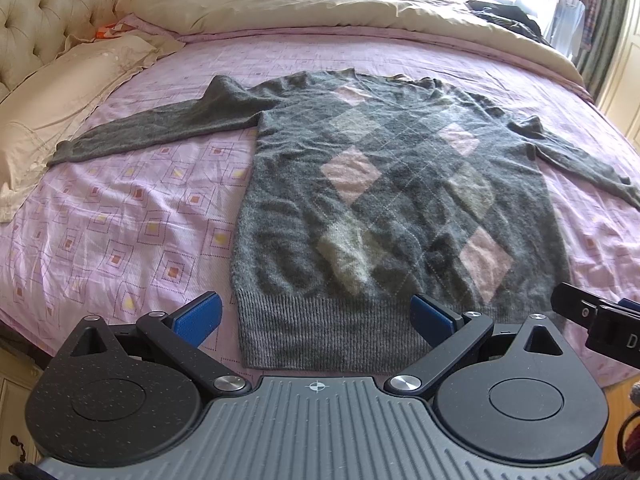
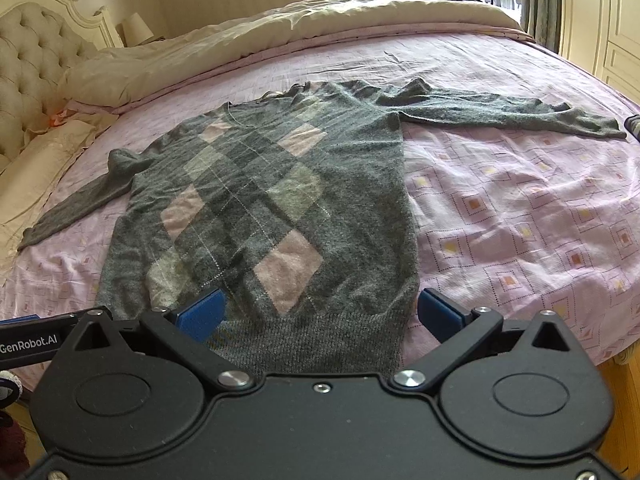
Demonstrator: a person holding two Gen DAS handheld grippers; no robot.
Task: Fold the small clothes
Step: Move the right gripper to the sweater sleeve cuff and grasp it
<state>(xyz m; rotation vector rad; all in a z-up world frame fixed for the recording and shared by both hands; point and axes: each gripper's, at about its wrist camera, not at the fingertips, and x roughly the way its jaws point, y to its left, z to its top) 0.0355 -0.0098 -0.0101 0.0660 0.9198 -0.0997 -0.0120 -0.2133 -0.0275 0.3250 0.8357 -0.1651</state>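
Unfolded still, a grey argyle sweater (image 1: 400,208) lies flat on the pink bedsheet (image 1: 120,240), both sleeves spread — no fold made yet. Left gripper (image 1: 316,316) and right gripper (image 2: 320,312) hover by the hem, fingers spread, grasping nothing. 1 cuff runs out of the left view.

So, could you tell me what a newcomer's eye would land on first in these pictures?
First the grey argyle sweater, spread flat face up in the middle of the bed with both sleeves stretched outward. Next the pink patterned bedsheet beneath it. Then the two open tools, left tool and right tool, poised at the ribbed hem.
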